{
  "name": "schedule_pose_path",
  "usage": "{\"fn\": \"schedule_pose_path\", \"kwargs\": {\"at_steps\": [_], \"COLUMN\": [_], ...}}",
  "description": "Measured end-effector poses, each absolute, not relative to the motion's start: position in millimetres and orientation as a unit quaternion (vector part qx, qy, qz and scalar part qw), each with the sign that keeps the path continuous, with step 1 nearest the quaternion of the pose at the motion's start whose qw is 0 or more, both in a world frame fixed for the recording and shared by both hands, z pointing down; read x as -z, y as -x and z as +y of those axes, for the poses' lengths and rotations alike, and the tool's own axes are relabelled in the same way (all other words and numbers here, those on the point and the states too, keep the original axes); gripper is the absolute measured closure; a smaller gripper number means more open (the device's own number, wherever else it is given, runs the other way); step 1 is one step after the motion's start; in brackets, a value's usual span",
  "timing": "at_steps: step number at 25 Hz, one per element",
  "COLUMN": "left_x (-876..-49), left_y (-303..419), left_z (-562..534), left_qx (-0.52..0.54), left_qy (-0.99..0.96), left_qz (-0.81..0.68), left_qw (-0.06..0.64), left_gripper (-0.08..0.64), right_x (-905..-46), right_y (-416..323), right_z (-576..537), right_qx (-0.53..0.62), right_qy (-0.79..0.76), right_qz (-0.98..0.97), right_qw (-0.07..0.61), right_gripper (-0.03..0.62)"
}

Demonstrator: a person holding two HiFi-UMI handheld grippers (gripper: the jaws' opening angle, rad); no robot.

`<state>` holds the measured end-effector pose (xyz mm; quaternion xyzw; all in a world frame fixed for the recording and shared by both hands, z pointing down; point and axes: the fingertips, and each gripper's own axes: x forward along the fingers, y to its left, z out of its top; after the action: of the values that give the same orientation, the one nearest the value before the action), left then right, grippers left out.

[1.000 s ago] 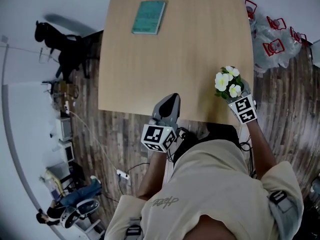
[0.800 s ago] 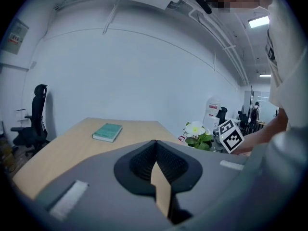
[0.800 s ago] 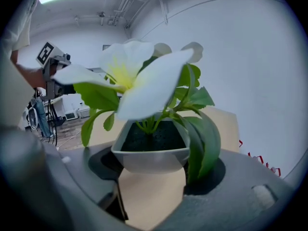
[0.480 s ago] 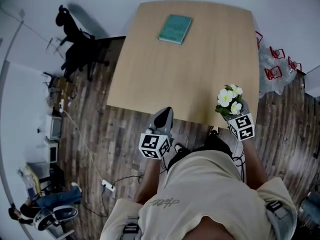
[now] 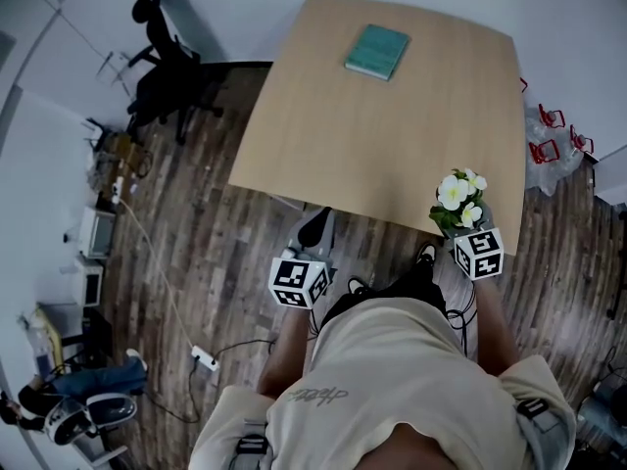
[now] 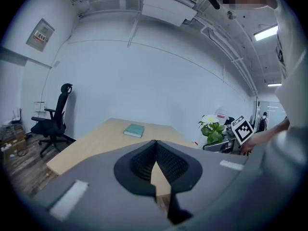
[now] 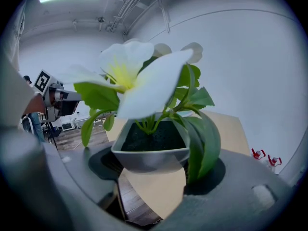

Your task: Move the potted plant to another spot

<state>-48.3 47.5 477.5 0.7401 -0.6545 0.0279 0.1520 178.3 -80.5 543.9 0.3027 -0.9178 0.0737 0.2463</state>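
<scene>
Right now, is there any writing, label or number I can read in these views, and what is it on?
No text reads clearly.
Shirt: a short printed word, too blurred.
Wall notice: too small.
Book: no legible title.
Marker cubes: patterned squares, no letters.
</scene>
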Motion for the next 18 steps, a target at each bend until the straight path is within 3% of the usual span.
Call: {"fn": "schedule_pose_path", "kwargs": {"at_steps": [10, 18], "left_x": [-491, -506], "left_y": [102, 115], "left_z": [88, 71], "left_qx": [-0.005, -0.003], "left_qy": [-0.714, -0.699], "left_qz": [-0.679, -0.684], "left_qw": [0.171, 0.210], "left_gripper": [0.545, 0.545], "right_x": [-539, -539], "right_y": [-140, -97], "right_z": [-42, -72], "right_qx": [-0.069, -0.073], "right_qy": [-0.283, -0.252], "right_qz": [-0.919, -0.931], "right_qw": [0.265, 0.254], "right_gripper": [0.253, 0.253]}}
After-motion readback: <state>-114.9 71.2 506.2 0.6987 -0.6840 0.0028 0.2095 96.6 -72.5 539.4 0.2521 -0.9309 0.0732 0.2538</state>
